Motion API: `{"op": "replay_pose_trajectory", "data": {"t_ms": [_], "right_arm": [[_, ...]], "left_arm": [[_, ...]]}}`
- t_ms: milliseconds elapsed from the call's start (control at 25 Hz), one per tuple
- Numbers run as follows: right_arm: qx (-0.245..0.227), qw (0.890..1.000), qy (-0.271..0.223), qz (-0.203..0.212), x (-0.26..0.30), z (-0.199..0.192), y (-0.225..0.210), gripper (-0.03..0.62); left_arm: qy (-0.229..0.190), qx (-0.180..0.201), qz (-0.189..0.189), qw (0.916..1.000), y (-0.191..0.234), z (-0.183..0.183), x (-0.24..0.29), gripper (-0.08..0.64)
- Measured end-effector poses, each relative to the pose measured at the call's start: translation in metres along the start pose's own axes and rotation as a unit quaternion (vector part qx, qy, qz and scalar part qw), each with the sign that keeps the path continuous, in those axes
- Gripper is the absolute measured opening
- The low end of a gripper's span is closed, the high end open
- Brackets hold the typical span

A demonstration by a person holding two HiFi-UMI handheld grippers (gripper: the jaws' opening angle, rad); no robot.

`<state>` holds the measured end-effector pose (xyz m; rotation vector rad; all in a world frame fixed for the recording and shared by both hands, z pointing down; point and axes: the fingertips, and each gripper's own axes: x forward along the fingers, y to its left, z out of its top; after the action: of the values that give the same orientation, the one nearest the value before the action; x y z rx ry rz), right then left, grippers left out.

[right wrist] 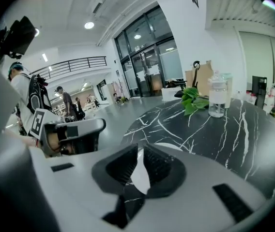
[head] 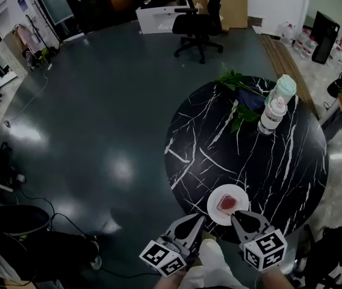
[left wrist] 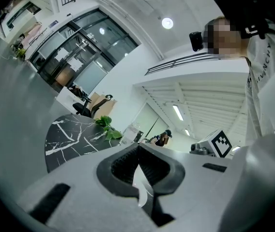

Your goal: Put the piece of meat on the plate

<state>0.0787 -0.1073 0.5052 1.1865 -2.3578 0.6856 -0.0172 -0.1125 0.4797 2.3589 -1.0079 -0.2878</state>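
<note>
floor (head: 99, 101): tons of open room left of the table (head: 279, 161) | left gripper (head: 200, 218): just off table's near edge, tips together, empty | right gripper (head: 235, 215): over that edge, tips together, empty too | plate (head: 212, 208): right at table's near rim | meat (head: 226, 203): sitting on plate

Dark lettering runs down the person's white garment (left wrist: 268, 57), upper right in the left gripper view, apparently ending "NCHY". The label on the bottle (head: 273, 110), head view upper right, is too small to read.
</note>
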Motion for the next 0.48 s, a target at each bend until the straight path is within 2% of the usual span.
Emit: {"op": "replay_pose_trajectory", "data": {"t_ms": [80,200,480], "right_arm": [[0.008,1.000,-0.010,0.007,-0.011,0.007,0.006,0.021],[0.021,0.999,-0.033,0.023,-0.026,0.021,0.015,0.012],[-0.025,0.998,-0.045,0.028,-0.054,0.041,0.043,0.011]], "left_arm": [[0.000,0.005,-0.011,0.9999,-0.009,0.002,-0.002,0.008],[-0.005,0.007,-0.013,0.9999,-0.021,0.016,-0.002,0.009],[-0.012,0.001,-0.042,0.9990,-0.065,0.040,0.004,0.008]]}}
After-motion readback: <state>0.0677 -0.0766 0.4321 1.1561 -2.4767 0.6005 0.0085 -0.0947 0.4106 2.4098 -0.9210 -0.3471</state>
